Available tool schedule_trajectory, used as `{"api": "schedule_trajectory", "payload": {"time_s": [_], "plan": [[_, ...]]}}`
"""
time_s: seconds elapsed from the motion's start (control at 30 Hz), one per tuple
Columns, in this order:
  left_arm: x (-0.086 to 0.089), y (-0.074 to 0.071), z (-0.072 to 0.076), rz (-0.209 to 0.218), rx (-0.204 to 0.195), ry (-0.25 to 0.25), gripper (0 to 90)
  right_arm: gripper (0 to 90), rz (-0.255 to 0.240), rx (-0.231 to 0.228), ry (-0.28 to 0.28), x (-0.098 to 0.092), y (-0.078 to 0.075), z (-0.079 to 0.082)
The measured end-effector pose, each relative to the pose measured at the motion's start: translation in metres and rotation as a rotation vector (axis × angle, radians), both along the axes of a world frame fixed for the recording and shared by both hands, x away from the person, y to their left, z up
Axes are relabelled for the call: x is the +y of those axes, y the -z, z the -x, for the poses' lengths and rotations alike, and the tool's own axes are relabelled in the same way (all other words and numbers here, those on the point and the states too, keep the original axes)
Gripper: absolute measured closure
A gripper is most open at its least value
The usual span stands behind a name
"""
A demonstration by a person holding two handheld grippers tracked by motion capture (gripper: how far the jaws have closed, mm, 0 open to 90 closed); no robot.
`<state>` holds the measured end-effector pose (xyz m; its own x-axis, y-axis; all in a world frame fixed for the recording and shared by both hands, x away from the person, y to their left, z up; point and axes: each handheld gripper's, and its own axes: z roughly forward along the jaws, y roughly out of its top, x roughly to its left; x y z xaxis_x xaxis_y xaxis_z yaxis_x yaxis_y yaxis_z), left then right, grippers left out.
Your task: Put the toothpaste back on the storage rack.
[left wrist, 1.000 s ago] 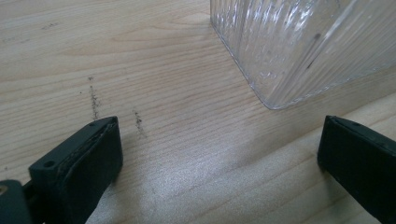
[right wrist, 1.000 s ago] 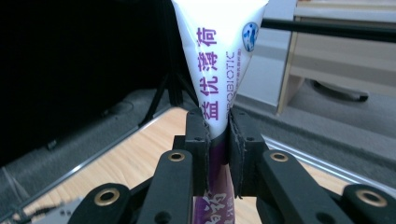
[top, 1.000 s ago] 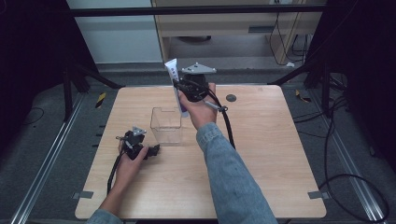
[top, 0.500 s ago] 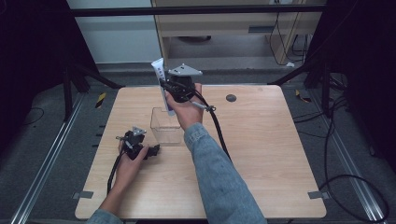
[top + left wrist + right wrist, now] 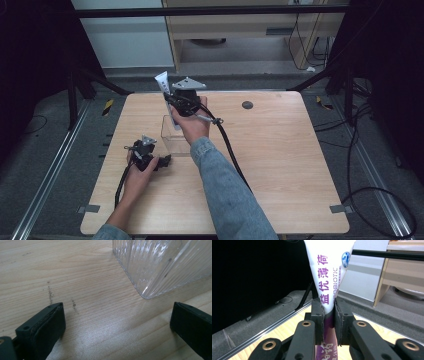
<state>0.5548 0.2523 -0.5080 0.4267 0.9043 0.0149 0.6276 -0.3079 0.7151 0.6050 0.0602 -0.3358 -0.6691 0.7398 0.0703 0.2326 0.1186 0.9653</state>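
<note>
Right hand-held gripper point(image 5: 172, 102) is clamped on a white toothpaste tube point(image 5: 167, 97) with purple lettering, pads pinching it near mid-length; the tube hangs upright with its lower end at the far rim of the clear ribbed container point(image 5: 175, 142) on the table point(image 5: 280, 170). Left hand-held gripper point(image 5: 162, 161) rests on the table just beside the container's near corner, jaws spread wide and empty.

Risks, as I judge them: the tube's lower end could catch the rim and tip or push the light container, since nothing braces it. A tilted release could leave the tube leaning out over the wall.
</note>
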Motion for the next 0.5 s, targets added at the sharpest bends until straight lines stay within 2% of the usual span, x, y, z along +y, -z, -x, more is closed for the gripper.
{"api": "schedule_trajectory", "payload": {"time_s": [0.27, 0.5], "plan": [[0.000, 0.000, 0.000, 0.001, -0.001, -0.001, 0.0, 79.2, 0.009, -0.006, 0.002, 0.004, 0.010, -0.001], [0.000, 0.000, 0.000, 0.000, -0.001, 0.001, 0.0, 79.2, -0.005, 0.000, 0.005, 0.003, 0.020, -0.001]]}}
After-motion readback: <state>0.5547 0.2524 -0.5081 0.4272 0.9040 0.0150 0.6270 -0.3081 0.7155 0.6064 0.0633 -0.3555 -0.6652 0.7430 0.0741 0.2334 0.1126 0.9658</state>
